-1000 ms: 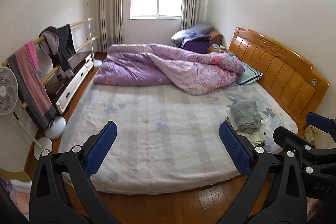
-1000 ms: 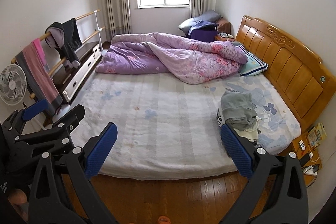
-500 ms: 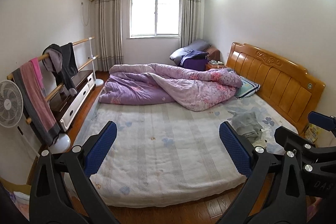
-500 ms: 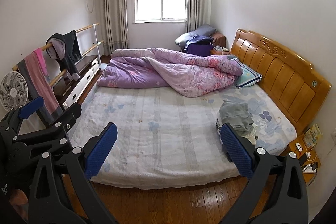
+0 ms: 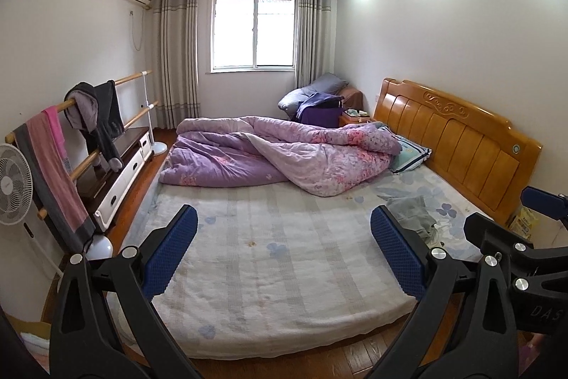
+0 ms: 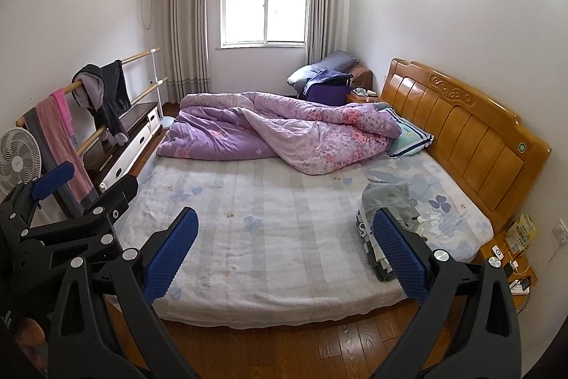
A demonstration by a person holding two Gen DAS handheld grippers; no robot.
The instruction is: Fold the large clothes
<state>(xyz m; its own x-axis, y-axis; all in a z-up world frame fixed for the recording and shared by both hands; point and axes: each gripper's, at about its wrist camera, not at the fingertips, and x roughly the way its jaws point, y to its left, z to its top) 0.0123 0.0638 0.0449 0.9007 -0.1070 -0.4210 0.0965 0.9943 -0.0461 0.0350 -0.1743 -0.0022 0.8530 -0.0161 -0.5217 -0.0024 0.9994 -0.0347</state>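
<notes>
Right claw (image 6: 284, 254) spread, empty; clothes pile (image 6: 385, 201) beyond right finger

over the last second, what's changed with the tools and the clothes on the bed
Both tools, left tool and right tool, tilted upward, so the bed sits lower in both views and more ceiling shows. Both stayed open and empty; nothing was grasped or released. The pile of clothes and the purple quilt lie unchanged.
</notes>
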